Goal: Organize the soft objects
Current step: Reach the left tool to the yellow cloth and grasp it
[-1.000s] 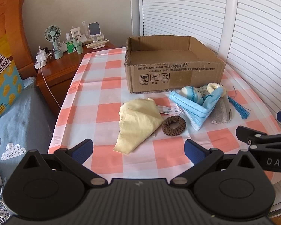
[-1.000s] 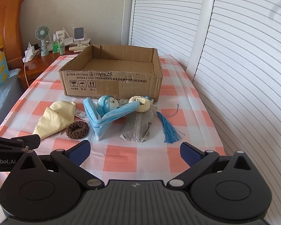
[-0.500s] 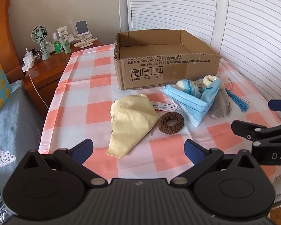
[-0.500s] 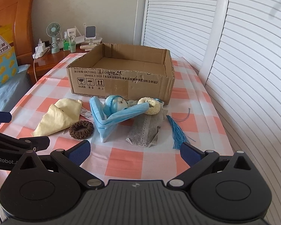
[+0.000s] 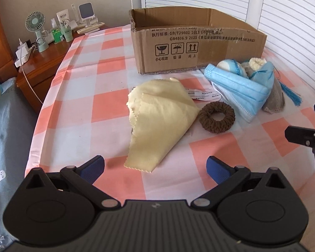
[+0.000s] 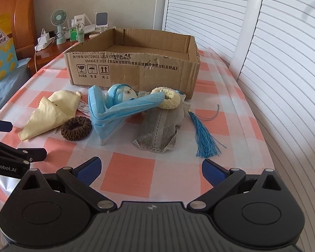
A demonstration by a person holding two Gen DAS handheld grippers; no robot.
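A folded yellow cloth [image 5: 159,124] [image 6: 50,113] lies on the checked tablecloth, with a brown scrunchie [image 5: 217,117] [image 6: 76,128] beside it. Right of them sit a blue face mask [image 5: 239,88] [image 6: 115,113], a blue-and-white soft toy [image 6: 120,95], a cream scrunchie [image 6: 170,100], a grey mask [image 6: 161,130] and a blue tassel [image 6: 205,138]. An open cardboard box [image 5: 195,42] [image 6: 134,63] stands behind them. My left gripper [image 5: 155,167] is open just short of the yellow cloth. My right gripper [image 6: 151,168] is open in front of the grey mask. Both hold nothing.
A wooden nightstand [image 5: 40,63] at the left carries a small fan [image 5: 36,24], bottles and chargers. A bed with grey bedding [image 5: 8,126] borders the table's left edge. White louvred doors [image 6: 273,52] run along the right side and back.
Both grippers have moved forward and lower toward the objects, which now look larger. Nothing on the table has moved, and both grippers stay open.
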